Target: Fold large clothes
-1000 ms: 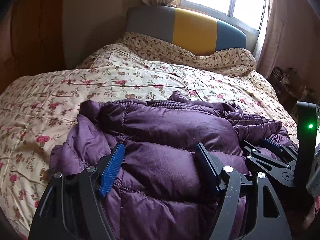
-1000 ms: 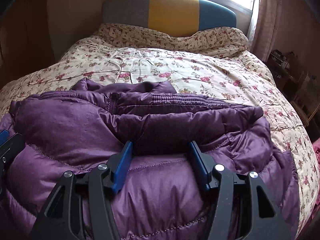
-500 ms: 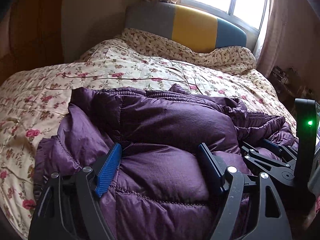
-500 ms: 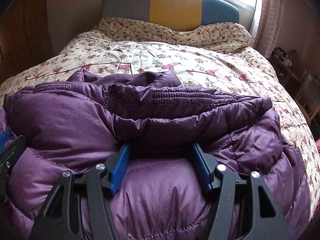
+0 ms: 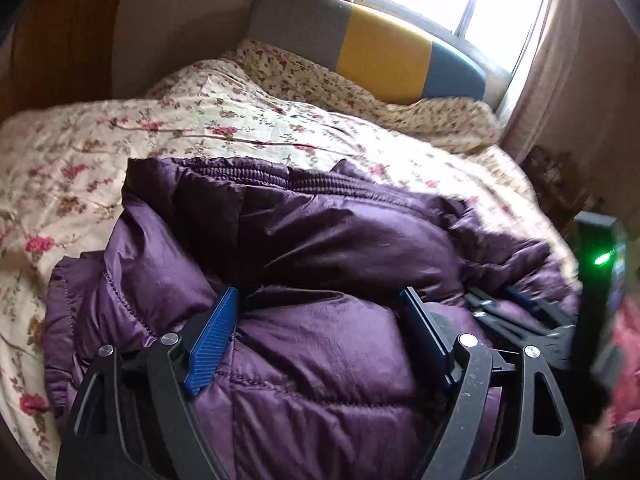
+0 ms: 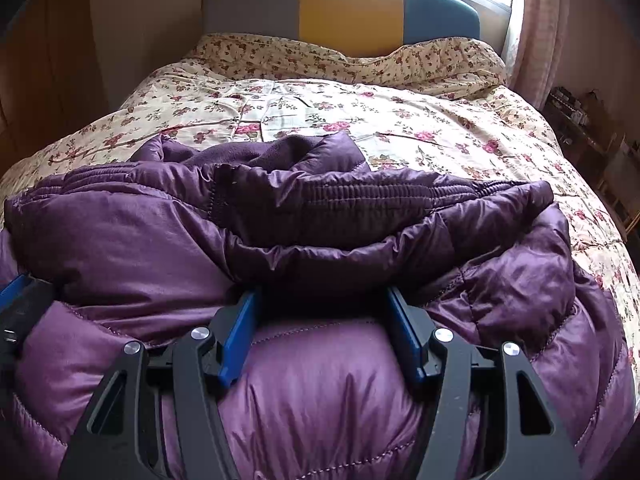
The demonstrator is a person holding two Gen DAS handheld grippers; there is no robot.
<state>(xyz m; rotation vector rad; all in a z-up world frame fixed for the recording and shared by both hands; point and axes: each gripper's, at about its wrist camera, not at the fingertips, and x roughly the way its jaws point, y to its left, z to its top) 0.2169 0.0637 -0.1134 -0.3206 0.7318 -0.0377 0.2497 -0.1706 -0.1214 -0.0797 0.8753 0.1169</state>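
A purple puffer jacket (image 5: 320,240) lies bunched on the floral bedspread, its elastic hem folded over toward the headboard; it also shows in the right wrist view (image 6: 320,232). My left gripper (image 5: 320,300) is open, its blue-padded fingers spread over the jacket's left part, pressing into the padding. My right gripper (image 6: 324,300) is open, its fingers spread over a padded fold near the jacket's middle. The right gripper also appears at the right edge of the left wrist view (image 5: 520,312). A blue fingertip of the left gripper (image 6: 12,288) shows at the left edge of the right wrist view.
The floral bedspread (image 6: 360,112) covers the bed beyond the jacket. A grey, yellow and blue headboard (image 6: 348,4) stands under a bright window. Wooden wardrobe (image 5: 52,40) at left. Cluttered shelves (image 6: 580,120) stand along the bed's right side.
Both grippers have pushed forward and lower over the jacket, so it fills more of each view. The folded top layer has slid toward the headboard. Both stay open.
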